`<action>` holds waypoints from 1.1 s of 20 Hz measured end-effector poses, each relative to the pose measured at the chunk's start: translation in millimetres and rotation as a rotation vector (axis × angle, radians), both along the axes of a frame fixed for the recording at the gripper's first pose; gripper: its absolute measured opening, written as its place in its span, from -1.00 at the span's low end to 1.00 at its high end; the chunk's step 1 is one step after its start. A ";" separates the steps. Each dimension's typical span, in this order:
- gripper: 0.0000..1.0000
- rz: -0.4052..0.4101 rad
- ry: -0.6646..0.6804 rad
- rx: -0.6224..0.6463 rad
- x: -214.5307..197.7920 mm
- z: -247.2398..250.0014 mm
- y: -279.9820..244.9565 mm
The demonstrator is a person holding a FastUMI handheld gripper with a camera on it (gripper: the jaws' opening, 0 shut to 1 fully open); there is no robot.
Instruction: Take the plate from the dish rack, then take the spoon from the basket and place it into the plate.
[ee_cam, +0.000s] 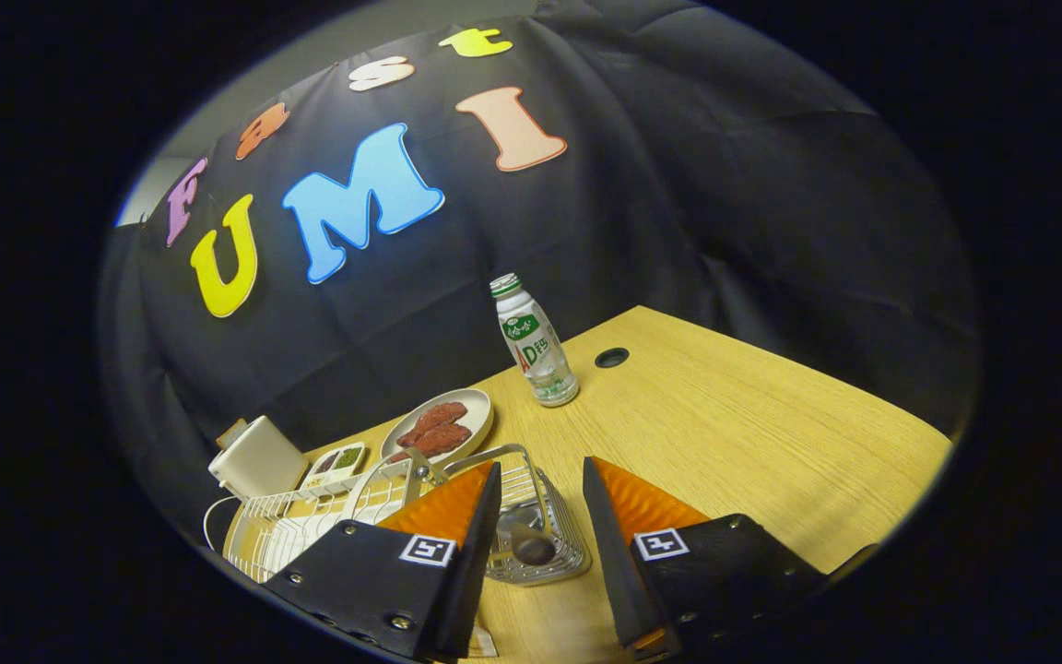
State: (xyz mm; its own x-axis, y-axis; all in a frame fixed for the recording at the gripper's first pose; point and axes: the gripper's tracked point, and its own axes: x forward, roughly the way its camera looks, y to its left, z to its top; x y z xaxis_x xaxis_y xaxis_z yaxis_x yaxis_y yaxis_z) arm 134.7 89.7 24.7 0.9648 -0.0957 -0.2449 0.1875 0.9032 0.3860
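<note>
Tool (540, 475) gapes over basket (531, 516); bottle (536, 343) label reads "AD".

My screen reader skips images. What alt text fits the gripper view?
The open gripper hovers over a wire basket holding a spoon, with a white dish rack beside it on a wooden table. Beyond stand an oval dish of food and a bottle.

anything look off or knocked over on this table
Nothing stands out. The bottle stands upright, the plate of food lies flat, the spoon sits in the wire basket. The gripper hovers above with jaws open.
</note>
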 end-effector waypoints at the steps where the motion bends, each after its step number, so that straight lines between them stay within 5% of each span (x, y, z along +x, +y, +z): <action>1: 0.01 -0.005 -0.013 -0.003 3.5 1.7 0.1; 3: -0.05 -0.020 -0.021 -0.017 9.3 -1.7 -2.4; 5: -0.47 -0.019 -0.039 -0.021 10.8 3.0 -2.7; 8: -0.47 -0.012 -0.059 -0.020 16.0 4.4 2.8; 9: -0.64 -0.007 -0.065 -0.011 19.1 10.2 -0.4; 22: -0.65 0.048 -0.130 -0.046 52.2 70.6 -2.7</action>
State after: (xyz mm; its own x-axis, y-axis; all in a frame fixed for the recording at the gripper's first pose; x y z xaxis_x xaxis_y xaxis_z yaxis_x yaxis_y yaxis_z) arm 186.9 87.0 95.3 0.9918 -0.0570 -0.1142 0.0950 0.9273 0.3621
